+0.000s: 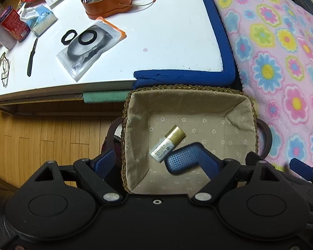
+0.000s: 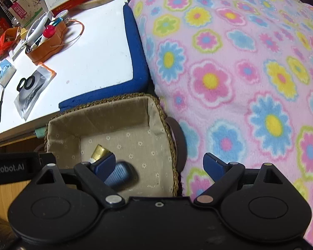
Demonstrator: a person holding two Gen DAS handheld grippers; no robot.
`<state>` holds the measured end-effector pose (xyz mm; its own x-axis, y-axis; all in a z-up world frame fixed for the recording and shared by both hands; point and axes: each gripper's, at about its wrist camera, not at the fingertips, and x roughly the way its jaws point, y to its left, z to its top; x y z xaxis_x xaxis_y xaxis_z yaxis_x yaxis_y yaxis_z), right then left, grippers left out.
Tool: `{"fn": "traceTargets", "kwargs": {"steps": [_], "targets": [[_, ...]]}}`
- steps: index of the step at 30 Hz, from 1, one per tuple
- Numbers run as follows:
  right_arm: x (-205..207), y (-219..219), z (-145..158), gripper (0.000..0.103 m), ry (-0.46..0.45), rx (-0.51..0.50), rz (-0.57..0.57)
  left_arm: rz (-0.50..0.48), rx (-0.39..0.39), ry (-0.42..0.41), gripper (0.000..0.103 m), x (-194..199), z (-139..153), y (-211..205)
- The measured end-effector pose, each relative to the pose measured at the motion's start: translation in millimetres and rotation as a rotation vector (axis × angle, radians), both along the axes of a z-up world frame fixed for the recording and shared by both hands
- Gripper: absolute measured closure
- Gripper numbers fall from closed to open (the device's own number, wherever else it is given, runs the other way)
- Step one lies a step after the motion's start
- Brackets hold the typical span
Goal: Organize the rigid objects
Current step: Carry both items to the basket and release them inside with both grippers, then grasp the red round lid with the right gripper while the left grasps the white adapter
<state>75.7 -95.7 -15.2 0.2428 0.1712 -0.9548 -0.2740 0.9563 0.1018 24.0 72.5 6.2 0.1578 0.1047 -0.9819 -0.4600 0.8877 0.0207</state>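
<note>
1. Pale wooden plank floor [image 1: 41, 133] runs under everything here.
2. White tabletop with blue padded edging [image 1: 156, 41] stands above it.
3. Pink fleece blanket with bright flowers [image 2: 240, 73] sits just beside the table.

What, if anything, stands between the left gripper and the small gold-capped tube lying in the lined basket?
Nothing visible. The left gripper hangs open above the basket, which has no lid. The gold-capped tube lies bare on the cloth floor. One finger already reaches into the basket beside it; the other finger hangs outside the woven rim.
</note>
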Motion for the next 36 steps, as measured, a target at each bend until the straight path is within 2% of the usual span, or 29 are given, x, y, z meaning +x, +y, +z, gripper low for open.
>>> {"fn": "traceTargets", "kwargs": {"steps": [18,22,28,33,36], "targets": [[-14,-16,11,0.007,0.006,0.000,0.000,-0.047,0.021,-0.002,0.020,1,1,-8],[-18,-25,19,0.003,-0.006,0.009,-0.011,-0.095,0.024,-0.026,0.020,0,6,-17],[-29,-43,38,0.000,-0.069,-0.060,-0.007,-0.207,0.017,-0.075,0.020,0,13,-38],[-38,-76,56,0.000,-0.083,0.001,-0.059,-0.259,-0.001,-0.104,0.019,-1,16,-49],[-43,-96,64,0.000,-0.101,-0.009,-0.105,-0.284,0.009,-0.103,0.019,-2,16,-55]]}}
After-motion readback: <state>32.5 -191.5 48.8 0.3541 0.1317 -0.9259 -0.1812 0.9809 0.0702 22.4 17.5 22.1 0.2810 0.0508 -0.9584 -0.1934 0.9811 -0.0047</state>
